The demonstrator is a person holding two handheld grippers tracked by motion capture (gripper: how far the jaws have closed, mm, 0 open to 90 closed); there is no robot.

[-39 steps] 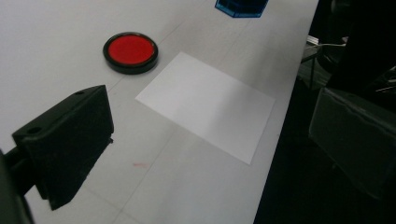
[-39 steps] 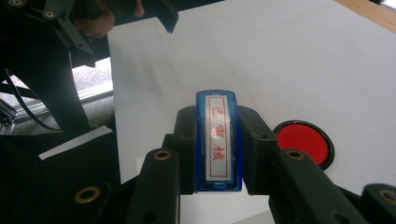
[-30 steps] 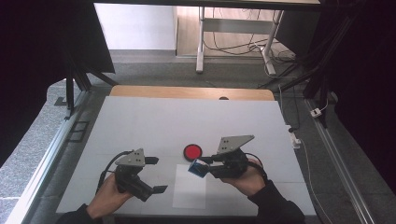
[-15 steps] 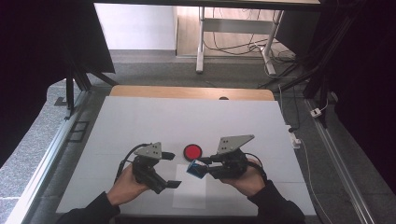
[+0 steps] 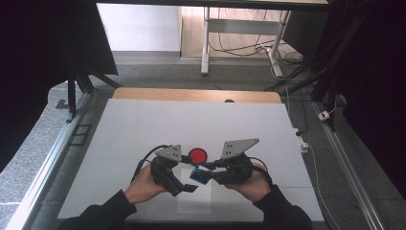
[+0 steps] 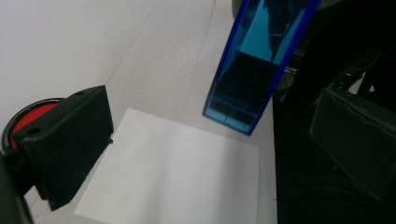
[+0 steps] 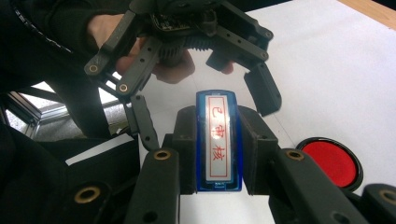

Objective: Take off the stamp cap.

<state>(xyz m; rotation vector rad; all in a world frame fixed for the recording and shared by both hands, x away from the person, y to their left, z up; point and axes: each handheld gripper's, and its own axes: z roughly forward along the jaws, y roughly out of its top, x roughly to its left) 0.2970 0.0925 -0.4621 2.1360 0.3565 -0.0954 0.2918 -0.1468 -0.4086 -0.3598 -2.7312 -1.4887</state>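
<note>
The left gripper has slid in, jaws apart, toward the right gripper – clamped on one blue stamp; one red pad, one paper

My left gripper is no longer out at the lower left of the white table top: across the three high views I watch it slide rightward, and it now sits just beside the blue stamp that my right gripper holds. Its open jaws now point at the stamp, with the stamp's blue end hanging between them in the left gripper view, not touched by either pad. My left forearm comes in nearer the middle of the bottom edge, and the gap between my two hands has shrunk to almost nothing.
</note>
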